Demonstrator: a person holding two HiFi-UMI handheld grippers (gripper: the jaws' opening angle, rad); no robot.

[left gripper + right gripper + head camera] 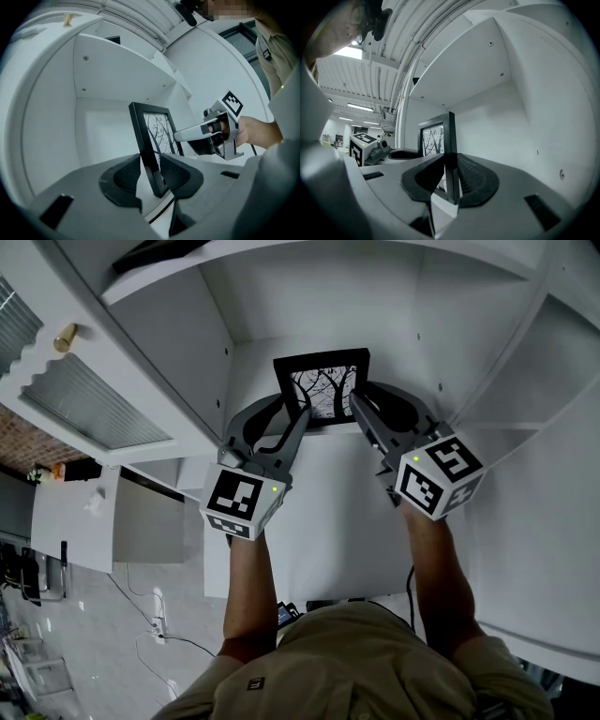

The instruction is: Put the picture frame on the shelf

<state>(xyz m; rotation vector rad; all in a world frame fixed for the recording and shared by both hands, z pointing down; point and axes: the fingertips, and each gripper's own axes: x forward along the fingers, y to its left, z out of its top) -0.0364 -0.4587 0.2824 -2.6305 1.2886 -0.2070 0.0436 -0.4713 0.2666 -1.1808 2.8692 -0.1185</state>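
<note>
One picture frame [323, 390] [149, 140] [439, 136], black-bordered with a bare-tree print, stands upright on the white shelf [328, 512] toward the back of the compartment, at 12 o'clock in the head view, print facing the person. The left hand-held gripper [300, 411] [152, 177] sits at the frame's 9 o'clock edge with its jaws released: the edge runs between the pads and a strip of white shows beside one pad. The right hand-held gripper [359, 411] [449, 180] is at the 3 o'clock edge, pads clenched on it, grasping the frame.
</note>
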